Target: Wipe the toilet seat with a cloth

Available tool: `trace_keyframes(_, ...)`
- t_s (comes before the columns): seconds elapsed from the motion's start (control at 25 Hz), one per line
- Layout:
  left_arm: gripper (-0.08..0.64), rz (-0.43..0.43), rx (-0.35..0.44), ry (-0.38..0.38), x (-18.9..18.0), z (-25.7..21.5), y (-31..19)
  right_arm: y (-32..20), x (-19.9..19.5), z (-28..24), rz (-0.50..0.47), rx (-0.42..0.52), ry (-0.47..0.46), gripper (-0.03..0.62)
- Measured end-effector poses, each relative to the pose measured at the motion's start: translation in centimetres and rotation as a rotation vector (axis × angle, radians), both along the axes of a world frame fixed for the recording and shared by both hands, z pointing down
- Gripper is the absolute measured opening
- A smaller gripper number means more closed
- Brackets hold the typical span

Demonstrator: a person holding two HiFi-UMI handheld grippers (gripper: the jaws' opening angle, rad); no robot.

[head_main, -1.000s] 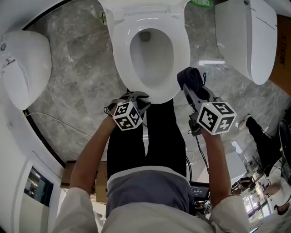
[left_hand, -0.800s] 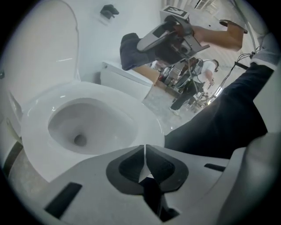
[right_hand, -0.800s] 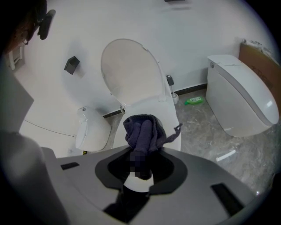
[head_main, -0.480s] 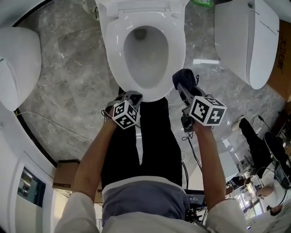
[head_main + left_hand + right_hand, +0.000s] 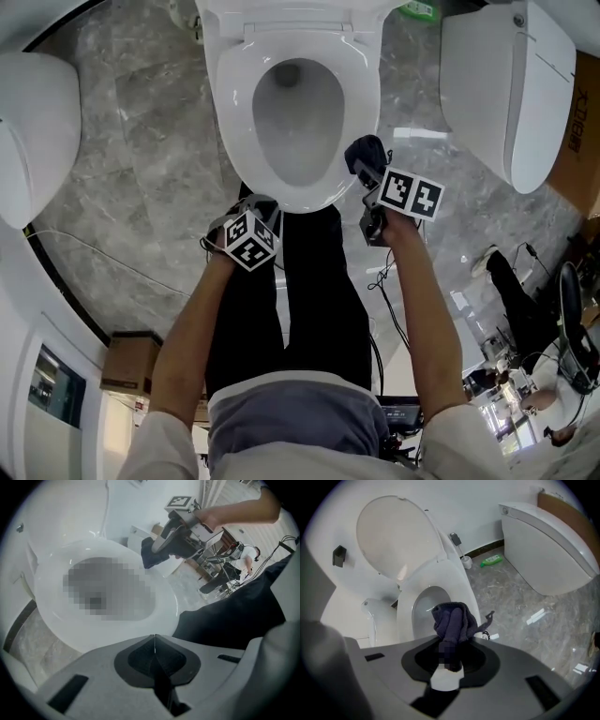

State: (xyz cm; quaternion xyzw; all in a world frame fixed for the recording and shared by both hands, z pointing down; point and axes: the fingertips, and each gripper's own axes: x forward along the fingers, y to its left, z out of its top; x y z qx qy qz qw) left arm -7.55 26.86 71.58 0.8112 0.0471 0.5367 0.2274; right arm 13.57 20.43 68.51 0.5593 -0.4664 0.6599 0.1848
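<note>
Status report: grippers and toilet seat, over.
Left gripper shut, empty. Right gripper shut on cloth, at right edge of seat; contact unclear. Nothing in the way.

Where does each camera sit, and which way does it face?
Head view: on the person's head, steeply down at the toilet seat; shows forearms, legs, left gripper, right gripper.
Left gripper view: rides the left gripper, looks along its shut jaws across the seat; right forearm and trouser leg show.
Right gripper view: rides the right gripper, looks past the held cloth to the raised lid; no body.
Shared: head and left gripper views both show the right gripper holding the cloth.
</note>
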Motion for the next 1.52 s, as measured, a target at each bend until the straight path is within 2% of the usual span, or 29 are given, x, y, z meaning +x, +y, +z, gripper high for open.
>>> trace_keyframes(0.12,0.011,-0.049,0.017,0.012,-1.6,-1.3,-0.1,-0.4,0.5,1.1,0.035,-0.008,-0.017,0.080)
trace_keyframes(0.24,0.011,-0.135,0.046,0.032,-2.7,-3.3,-0.8,-0.9,0.8,1.9,0.055,-0.008,-0.034,0.080)
trace_keyframes(0.4,0.011,-0.277,0.080,0.081,-2.6,-7.1,-2.0,-1.4,1.2,2.2,0.077,-0.005,-0.047,0.080)
trace_keyframes(0.52,0.011,-0.350,0.084,0.119,-1.9,-9.7,-2.5,-1.9,1.6,2.4,0.089,-0.005,-0.055,0.080)
trace_keyframes(0.68,0.011,-0.368,0.020,0.164,-0.5,-12.2,-1.2,-2.6,1.7,2.5,0.084,-0.006,-0.064,0.080)
trace_keyframes(0.88,0.011,-0.343,0.031,0.208,1.0,-13.5,-0.3,-4.3,2.2,2.6,0.061,0.007,-0.068,0.080)
trace_keyframes(1.08,0.011,-0.380,0.020,0.173,0.7,-12.7,0.8,-6.2,2.6,2.9,0.032,0.017,-0.056,0.080)
trace_keyframes(1.32,0.011,-0.489,0.034,0.172,0.8,-13.5,-0.4,-9.5,3.4,3.1,-0.016,0.041,-0.042,0.080)
trace_keyframes(1.52,0.011,-0.668,0.015,0.183,0.9,-14.0,-3.5,-12.1,3.3,3.3,-0.048,0.051,-0.033,0.080)
